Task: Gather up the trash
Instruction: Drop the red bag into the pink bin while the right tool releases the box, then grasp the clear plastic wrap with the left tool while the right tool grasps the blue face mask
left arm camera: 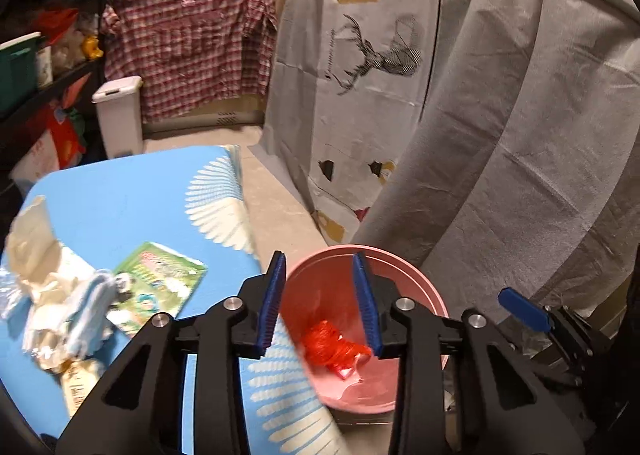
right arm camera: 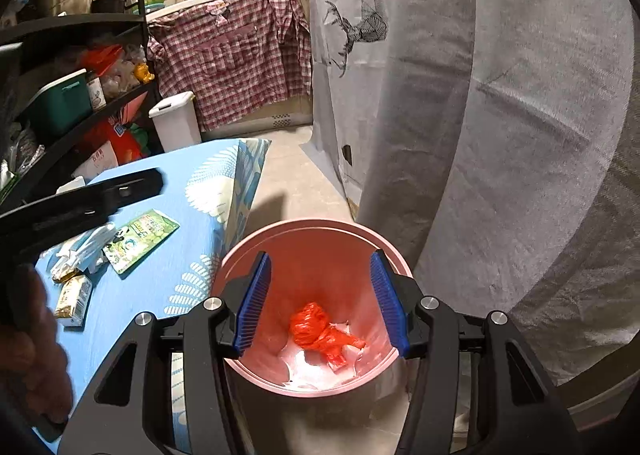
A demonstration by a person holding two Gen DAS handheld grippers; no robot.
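Note:
A pink trash bin [right arm camera: 308, 229] stands on the floor beside the blue table [right arm camera: 168, 255]. A crumpled red plastic bag [right arm camera: 320, 329] lies at its bottom, also in the left wrist view [left arm camera: 332, 347]. My right gripper [right arm camera: 320, 301] is open and empty, right above the bin's mouth. My left gripper [left arm camera: 320, 305] is open and empty, over the table edge and the bin's rim [left arm camera: 400, 259]. On the table lie a green packet [left arm camera: 160, 279], crumpled white tissues [left arm camera: 52, 291], a light blue wrapper [left arm camera: 90, 307] and a small beige carton [right arm camera: 74, 299].
A grey cloth with a deer print [left arm camera: 380, 55] hangs to the right of the bin. A white lidded bin [left arm camera: 118, 115] stands on the floor by a dark shelf rack [right arm camera: 72, 67]. A checked cloth [left arm camera: 192, 43] covers the counter front behind.

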